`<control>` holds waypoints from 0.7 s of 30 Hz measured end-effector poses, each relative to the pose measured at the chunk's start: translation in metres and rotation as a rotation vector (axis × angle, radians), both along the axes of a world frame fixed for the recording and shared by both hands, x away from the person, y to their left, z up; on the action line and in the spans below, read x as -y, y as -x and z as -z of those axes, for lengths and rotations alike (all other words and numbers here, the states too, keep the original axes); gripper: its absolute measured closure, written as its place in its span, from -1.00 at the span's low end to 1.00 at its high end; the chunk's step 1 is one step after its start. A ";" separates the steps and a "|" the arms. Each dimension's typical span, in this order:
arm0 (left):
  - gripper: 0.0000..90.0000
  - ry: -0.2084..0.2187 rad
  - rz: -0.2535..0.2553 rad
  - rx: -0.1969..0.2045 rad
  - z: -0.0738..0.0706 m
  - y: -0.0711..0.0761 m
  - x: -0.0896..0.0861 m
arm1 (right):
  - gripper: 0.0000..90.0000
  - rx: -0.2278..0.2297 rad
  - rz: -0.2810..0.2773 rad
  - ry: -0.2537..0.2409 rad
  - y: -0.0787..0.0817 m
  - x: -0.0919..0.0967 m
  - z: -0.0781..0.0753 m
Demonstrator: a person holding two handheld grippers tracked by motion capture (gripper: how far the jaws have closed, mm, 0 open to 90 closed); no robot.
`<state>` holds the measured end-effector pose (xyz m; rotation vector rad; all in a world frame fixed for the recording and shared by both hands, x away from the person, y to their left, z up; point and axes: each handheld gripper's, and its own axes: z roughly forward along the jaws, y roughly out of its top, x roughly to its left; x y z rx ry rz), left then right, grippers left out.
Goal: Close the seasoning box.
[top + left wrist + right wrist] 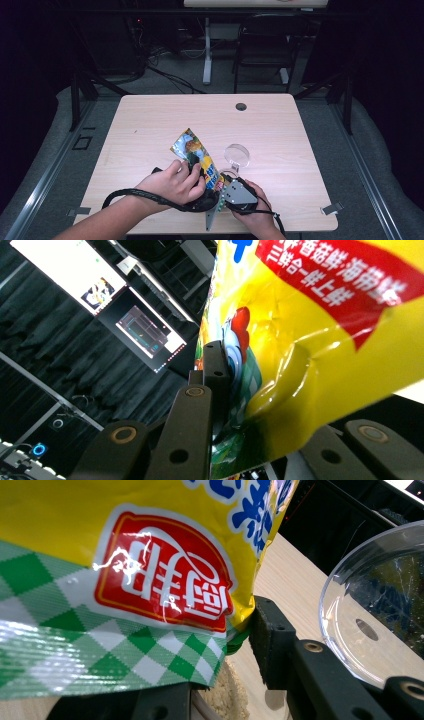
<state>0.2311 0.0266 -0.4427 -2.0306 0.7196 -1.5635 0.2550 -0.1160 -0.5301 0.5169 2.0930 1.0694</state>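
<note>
A yellow snack bag (194, 149) with red, blue and green print is held tilted over the near middle of the wooden table (150, 120). My left gripper (199, 170) is shut on the bag (325, 340) partway up; one black jaw presses its face and the other is behind it. My right gripper (222, 181), with its grey plate on top, is shut on the bag's lower green-checked end (125, 580), whose corner sits against one jaw. The other jaw is hidden under the bag. A clear glass bowl (237, 155) stands just right of the bag, also close by in the right gripper view (380, 605).
A round cable hole (241, 106) sits near the table's far edge. A dark chair (265, 40) and a second table's leg (207, 50) stand beyond it. Black cables trail from both grippers over the near edge. Lit screens (100, 290) hang in the dark background.
</note>
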 end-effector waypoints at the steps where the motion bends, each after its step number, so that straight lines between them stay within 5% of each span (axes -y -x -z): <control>1: 0.93 -0.002 -0.002 -0.001 0.000 0.000 0.000 | 0.57 0.000 0.001 0.000 0.000 0.000 0.000; 21: 0.93 -0.007 -0.001 0.000 -0.003 0.001 0.002 | 0.57 -0.010 -0.001 -0.020 0.000 0.001 -0.001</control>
